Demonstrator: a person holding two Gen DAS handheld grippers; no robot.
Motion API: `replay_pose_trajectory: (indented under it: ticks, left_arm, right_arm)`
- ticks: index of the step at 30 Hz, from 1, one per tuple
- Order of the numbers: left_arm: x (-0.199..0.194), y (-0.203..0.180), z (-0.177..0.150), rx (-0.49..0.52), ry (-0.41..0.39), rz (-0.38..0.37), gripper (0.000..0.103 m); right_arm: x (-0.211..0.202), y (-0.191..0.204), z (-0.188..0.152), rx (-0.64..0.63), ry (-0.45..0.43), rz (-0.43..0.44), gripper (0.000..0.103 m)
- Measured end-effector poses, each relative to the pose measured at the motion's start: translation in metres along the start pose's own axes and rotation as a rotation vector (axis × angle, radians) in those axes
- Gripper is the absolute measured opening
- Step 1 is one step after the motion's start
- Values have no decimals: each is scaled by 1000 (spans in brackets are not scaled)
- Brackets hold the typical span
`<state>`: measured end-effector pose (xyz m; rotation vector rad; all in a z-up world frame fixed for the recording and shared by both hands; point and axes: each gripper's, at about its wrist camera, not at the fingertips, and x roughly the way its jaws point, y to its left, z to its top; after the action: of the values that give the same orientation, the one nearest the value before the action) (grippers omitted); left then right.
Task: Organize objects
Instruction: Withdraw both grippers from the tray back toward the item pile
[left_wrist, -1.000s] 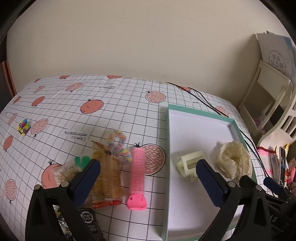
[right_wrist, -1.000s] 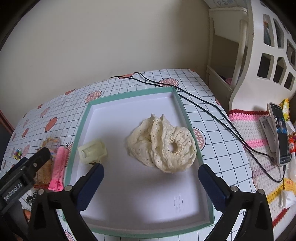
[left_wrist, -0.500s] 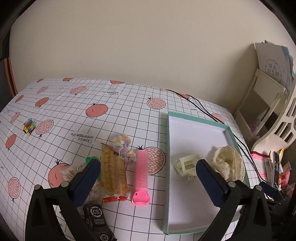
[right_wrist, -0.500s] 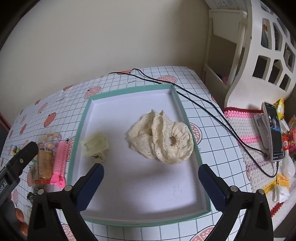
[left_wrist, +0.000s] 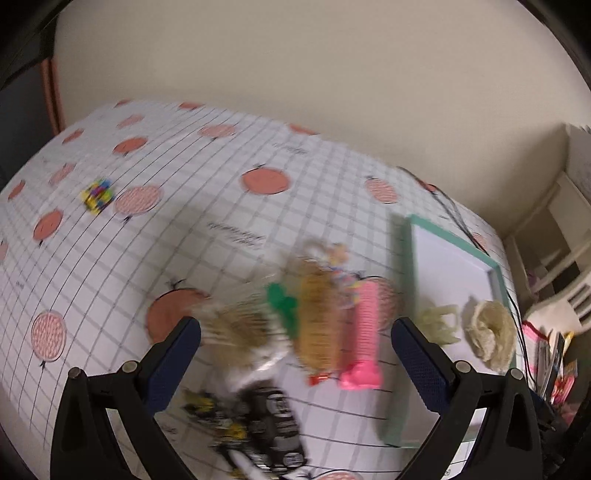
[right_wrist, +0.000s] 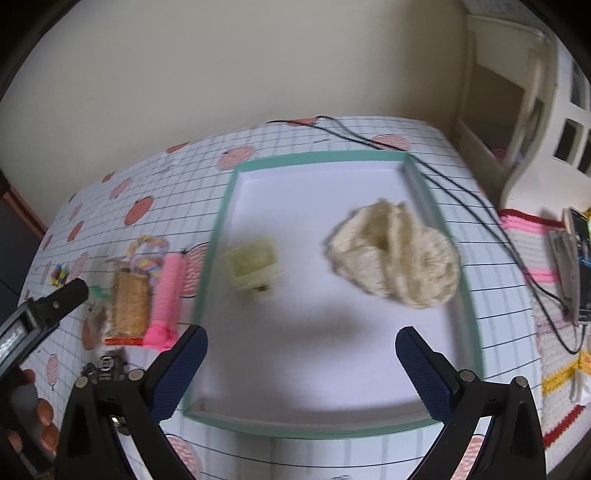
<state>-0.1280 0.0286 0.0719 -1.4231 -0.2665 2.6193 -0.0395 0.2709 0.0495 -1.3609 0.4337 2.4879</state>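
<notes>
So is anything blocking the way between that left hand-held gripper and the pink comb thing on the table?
Nothing visible does. The left hand-held gripper is open and empty, and the pink comb lies on the tablecloth just ahead, near its right finger. A yellowish snack packet lies close against the comb's left side, so the fingers may brush it. The picture is blurred.

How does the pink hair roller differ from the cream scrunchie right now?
The pink hair roller lies on the checked tablecloth, left of the tray; the cream scrunchie lies inside the teal-rimmed tray. The roller is a long, narrow ribbed cylinder; the scrunchie is a rumpled, lacy fabric ring. The roller sits against other loose items; the scrunchie lies apart. Neither is held by a hand-held gripper.
</notes>
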Motion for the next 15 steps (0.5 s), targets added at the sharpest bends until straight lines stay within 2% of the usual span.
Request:
replay_pose_trajectory:
  ticks: [6,11,15]
  left_arm:
    - [2,48,5,-113,27,42,103]
    - [5,72,7,-150,38,68,103]
    - [9,87,9,-188,79,76,103]
  right_arm:
    - [9,40,-2,-58,34,49,103]
    - [14,76,-10,-124,57,92,103]
    - [15,103,-17,-175,66,133,103]
